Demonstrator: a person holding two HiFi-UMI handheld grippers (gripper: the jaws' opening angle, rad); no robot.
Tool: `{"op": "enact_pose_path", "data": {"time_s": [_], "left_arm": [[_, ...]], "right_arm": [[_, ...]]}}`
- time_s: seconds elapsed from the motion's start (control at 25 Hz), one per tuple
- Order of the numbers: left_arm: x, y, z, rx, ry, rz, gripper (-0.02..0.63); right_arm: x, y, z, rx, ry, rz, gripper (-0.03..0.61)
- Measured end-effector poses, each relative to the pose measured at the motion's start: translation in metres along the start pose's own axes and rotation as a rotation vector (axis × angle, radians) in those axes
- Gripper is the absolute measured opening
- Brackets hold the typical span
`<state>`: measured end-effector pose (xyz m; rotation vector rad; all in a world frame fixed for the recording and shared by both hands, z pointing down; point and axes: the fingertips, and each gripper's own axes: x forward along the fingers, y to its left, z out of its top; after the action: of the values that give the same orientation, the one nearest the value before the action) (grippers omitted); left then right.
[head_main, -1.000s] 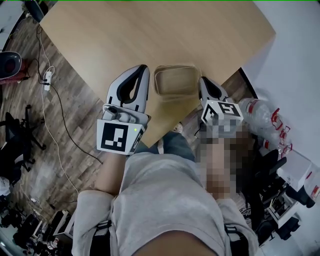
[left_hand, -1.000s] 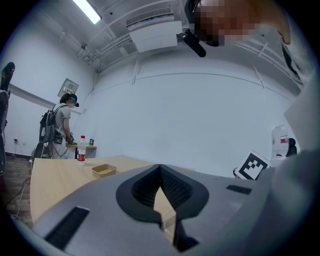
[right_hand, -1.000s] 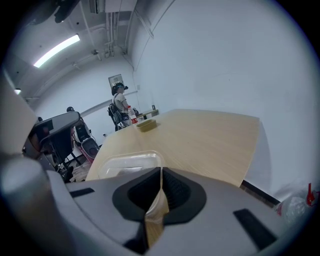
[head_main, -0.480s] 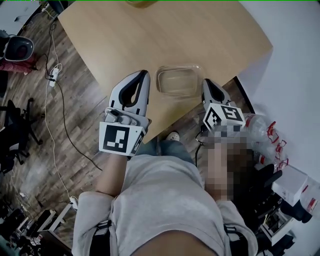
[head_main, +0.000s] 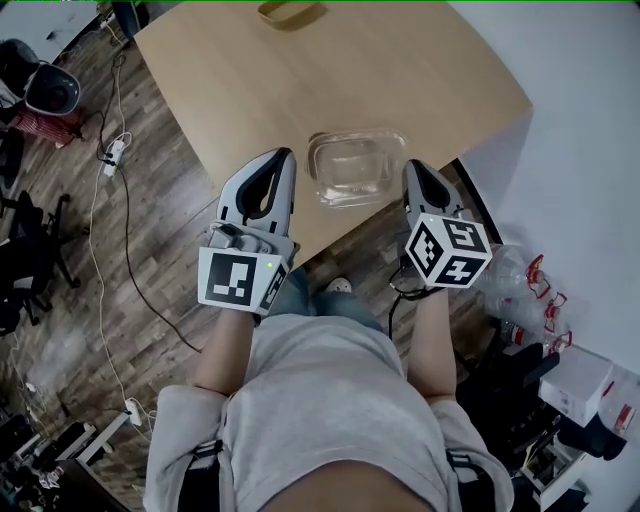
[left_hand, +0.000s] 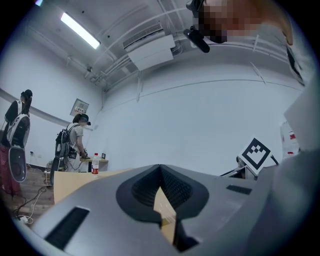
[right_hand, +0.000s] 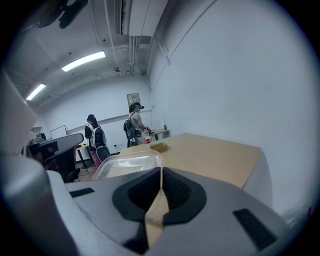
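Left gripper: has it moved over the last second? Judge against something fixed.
Yes. In its view the air conditioner and the bottle sit lower now, so the left gripper has tilted upward.

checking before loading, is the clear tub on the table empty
Empty: through the clear tub only the wooden table shows.

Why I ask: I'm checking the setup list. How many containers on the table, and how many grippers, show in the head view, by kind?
Clear plastic box: 1
Tan tray: 1
Grippers: 2, the left gripper and the right gripper, both shut and empty
Total: 4
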<state>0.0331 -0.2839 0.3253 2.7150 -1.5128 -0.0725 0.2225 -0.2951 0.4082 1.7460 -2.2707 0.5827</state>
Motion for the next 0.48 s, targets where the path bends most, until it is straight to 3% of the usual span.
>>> {"op": "enact_pose_path", "data": {"time_s": [0.48], "left_arm": [[-0.037,-0.05,0.021,0.034,-0.056,0.031,0.015]], "right_arm": [[-0.066,-0.002,0.019,-0.041,-0.108,0.033,0.021]]}}
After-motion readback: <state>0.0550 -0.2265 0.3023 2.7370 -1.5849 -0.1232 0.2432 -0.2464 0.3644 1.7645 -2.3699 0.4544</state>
